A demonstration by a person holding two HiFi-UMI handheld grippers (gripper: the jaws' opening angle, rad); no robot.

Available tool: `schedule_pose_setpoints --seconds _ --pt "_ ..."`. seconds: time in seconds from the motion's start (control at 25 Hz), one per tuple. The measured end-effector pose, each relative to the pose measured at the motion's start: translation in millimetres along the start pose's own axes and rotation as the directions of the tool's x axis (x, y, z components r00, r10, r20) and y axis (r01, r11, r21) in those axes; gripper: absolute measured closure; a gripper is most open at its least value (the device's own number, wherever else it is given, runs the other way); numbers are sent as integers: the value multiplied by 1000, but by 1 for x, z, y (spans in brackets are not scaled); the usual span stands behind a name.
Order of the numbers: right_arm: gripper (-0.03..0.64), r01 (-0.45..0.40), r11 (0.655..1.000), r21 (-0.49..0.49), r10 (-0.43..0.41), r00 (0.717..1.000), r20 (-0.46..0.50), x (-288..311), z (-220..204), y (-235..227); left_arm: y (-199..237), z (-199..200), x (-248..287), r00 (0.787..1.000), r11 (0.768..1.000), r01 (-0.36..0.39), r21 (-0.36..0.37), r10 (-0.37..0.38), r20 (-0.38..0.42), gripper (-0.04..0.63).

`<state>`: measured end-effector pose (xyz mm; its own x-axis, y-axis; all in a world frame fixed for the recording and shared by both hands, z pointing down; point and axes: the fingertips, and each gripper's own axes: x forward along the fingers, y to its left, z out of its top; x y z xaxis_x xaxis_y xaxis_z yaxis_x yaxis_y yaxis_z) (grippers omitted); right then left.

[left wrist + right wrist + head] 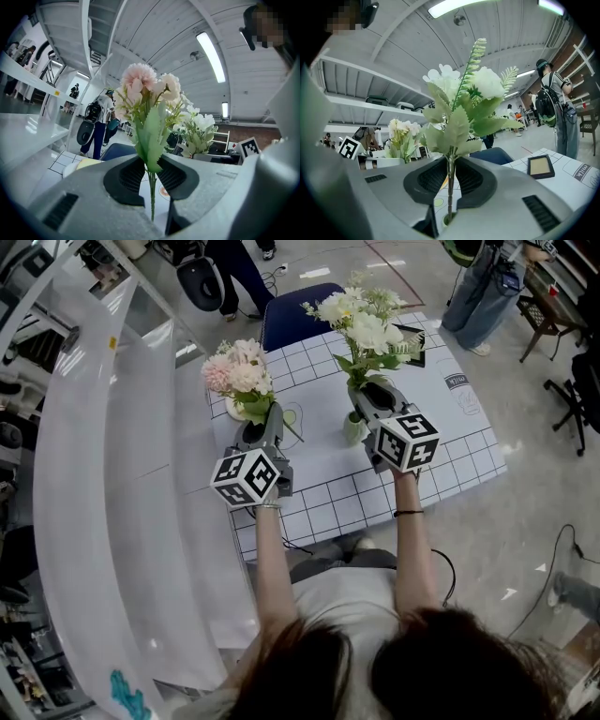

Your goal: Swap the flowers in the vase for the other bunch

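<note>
Arms outstretched, level over bench [450,465]. Left tool [260,427] clenched on pink bunch [239,371], right tool [373,395] on white bunch [366,326]. Seen only in right gripper view: stem end in vase [352,431] mouth.

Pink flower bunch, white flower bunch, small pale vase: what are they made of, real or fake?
The pink flower bunch looks artificial: matte cloth-like petals, a flat saw-edged leaf, a thin even stem like plastic. The white flower bunch is likely the same: matte cloth-like leaves, a stiff moulded-looking fern sprig. The small pale vase looks smooth, perhaps ceramic or plastic; too small to tell.
</note>
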<state>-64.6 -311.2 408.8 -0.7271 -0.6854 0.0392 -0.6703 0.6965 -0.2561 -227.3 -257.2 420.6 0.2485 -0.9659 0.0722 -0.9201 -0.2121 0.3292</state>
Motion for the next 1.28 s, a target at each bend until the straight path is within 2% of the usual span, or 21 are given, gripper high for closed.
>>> schedule_pose_setpoints --seconds 1.28 --pt "569 -25 998 -50 20 996 -83 -6 -42 -7 -10 -14 3 1000 1000 -7 -3 7 -22 520"
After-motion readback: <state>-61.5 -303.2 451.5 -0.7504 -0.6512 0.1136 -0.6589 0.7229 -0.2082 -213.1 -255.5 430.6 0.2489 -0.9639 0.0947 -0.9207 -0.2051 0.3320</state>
